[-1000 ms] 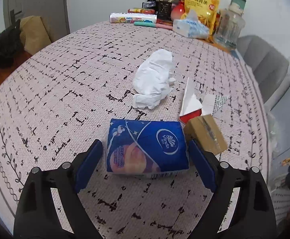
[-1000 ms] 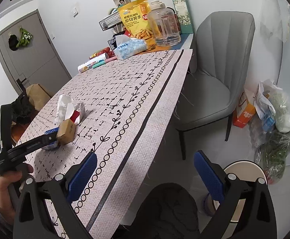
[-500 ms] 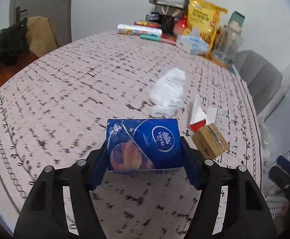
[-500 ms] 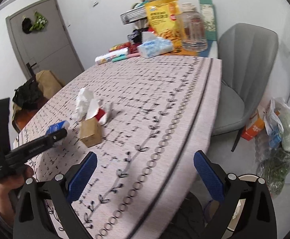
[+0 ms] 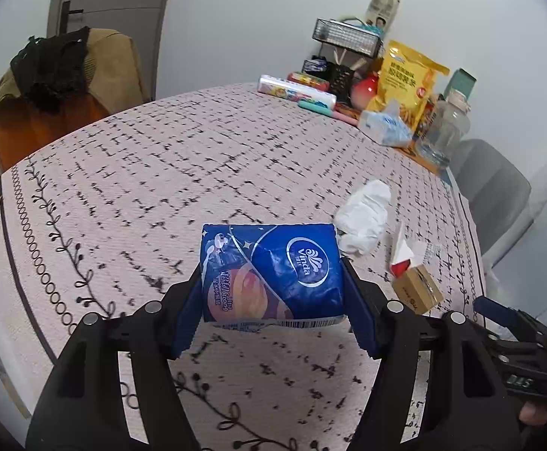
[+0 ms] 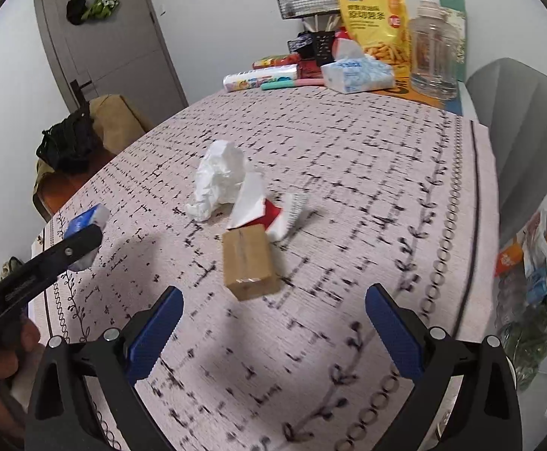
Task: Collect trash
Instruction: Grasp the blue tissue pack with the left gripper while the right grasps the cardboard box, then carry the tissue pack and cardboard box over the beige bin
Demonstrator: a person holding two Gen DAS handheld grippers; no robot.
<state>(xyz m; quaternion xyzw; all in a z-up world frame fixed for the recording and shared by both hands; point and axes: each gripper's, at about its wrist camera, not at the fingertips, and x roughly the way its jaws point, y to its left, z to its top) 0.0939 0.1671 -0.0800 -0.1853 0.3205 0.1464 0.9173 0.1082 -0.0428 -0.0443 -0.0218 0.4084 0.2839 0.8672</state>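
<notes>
My left gripper is shut on a blue Vinda tissue pack and holds it above the table; the pack also shows in the right wrist view. A crumpled white tissue, a torn red and white wrapper and a small brown cardboard box lie on the patterned tablecloth. My right gripper is open and empty, just in front of the brown box. The box also shows in the left wrist view, beside the tissue.
At the far table end stand a yellow snack bag, a clear jar, a tissue pack and a wire basket. A grey chair is on the right, with plastic bags on the floor.
My left gripper closed on the blue tissue pack and lifted it off the table. My right gripper swung from the table's side over the table toward the brown box.
</notes>
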